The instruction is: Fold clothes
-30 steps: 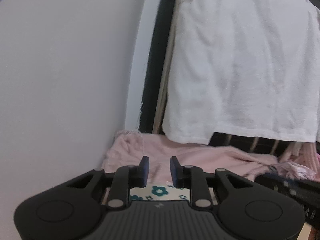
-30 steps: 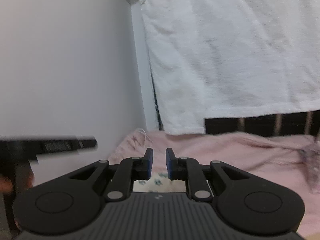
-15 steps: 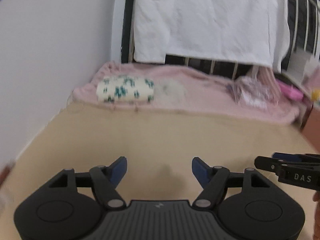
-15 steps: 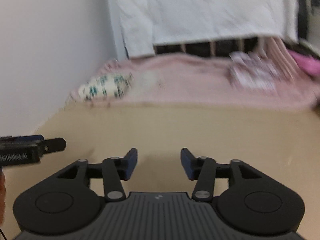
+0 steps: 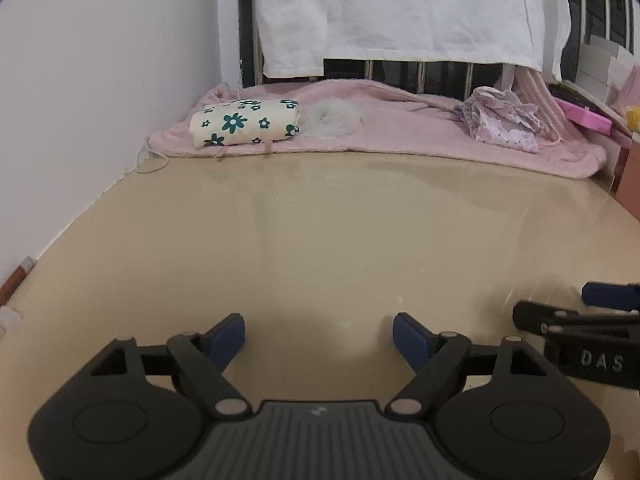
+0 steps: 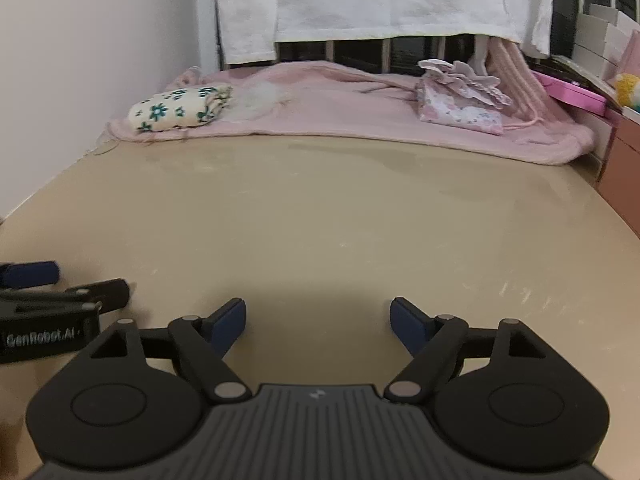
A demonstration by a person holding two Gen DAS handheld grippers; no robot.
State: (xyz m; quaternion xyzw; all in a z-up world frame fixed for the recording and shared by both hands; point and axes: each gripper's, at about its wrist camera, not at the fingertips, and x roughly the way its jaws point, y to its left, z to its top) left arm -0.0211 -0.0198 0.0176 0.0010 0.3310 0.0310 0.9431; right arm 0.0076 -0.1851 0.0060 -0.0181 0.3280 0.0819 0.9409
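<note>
A folded cream garment with teal flowers lies at the far left on a pink blanket, also in the right wrist view. A crumpled pink floral garment lies at the far right of the blanket, also in the right wrist view. My left gripper is open and empty, low over the near part of the beige table. My right gripper is open and empty beside it. Each gripper shows at the edge of the other's view.
A white wall runs along the left. A white towel hangs on a black railing at the back. A fluffy white item lies next to the folded garment. Pink boxes and a brown cabinet stand right.
Both grippers let go of the flowered garment at the back left, opened wide and drew back to the near side of the table. The folded garment stays on the blanket.
</note>
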